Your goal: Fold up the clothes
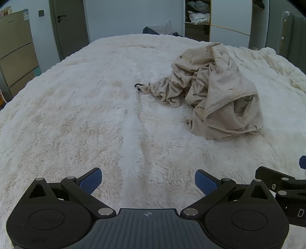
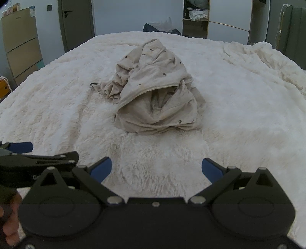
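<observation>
A crumpled beige garment (image 1: 216, 90) with small dark marks lies in a heap on the white fluffy bed cover (image 1: 86, 115). In the left wrist view it is ahead and to the right; in the right wrist view the garment (image 2: 156, 92) is straight ahead. My left gripper (image 1: 148, 181) is open and empty, low over the cover, well short of the garment. My right gripper (image 2: 156, 169) is open and empty, also short of the heap. Each gripper shows at the edge of the other's view.
A bunched white blanket (image 2: 267, 57) lies at the bed's far right. Beyond the bed are a grey door (image 1: 68, 28), a beige drawer cabinet (image 1: 15, 53), an open wardrobe (image 1: 198, 17) and dark clothes (image 2: 162, 27) at the far edge.
</observation>
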Demonstrator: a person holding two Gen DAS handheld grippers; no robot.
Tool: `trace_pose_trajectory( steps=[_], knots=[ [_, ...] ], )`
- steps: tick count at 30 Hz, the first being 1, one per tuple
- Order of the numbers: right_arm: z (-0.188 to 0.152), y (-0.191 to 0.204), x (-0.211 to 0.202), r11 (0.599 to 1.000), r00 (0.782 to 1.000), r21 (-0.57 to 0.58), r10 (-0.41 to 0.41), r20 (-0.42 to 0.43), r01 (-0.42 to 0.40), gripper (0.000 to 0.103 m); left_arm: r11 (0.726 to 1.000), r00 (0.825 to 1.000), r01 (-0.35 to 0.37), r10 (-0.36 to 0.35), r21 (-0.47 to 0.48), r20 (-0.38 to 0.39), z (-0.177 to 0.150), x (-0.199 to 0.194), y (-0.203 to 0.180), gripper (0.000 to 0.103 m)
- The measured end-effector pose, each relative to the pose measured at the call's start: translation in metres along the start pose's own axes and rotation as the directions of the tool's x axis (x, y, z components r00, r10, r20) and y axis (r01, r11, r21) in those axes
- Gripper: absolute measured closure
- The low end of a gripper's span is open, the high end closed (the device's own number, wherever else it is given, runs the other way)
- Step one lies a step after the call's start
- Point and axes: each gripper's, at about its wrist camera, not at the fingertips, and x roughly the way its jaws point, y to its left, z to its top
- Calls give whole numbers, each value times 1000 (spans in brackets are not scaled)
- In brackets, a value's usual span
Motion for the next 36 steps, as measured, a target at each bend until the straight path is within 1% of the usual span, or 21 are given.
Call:
trace_pose_trajectory(
  steps=[27, 29, 36],
  knots=[
    [-5, 0, -2, 1000, 1000, 2, -1, 9, 1, 1, 1000, 1000, -14, 14, 18, 0, 0, 2, -2, 0],
    [-5, 0, -2, 1000, 1000, 2, 0, 10, 0, 1, 1000, 1000, -25, 25, 7, -2, 1, 5, -5, 0],
    [-6, -1, -3, 1000, 1000, 3, 2, 8, -2, 1, 1000, 1000, -30, 30, 1, -5, 2, 8, -3, 0]
  ],
)
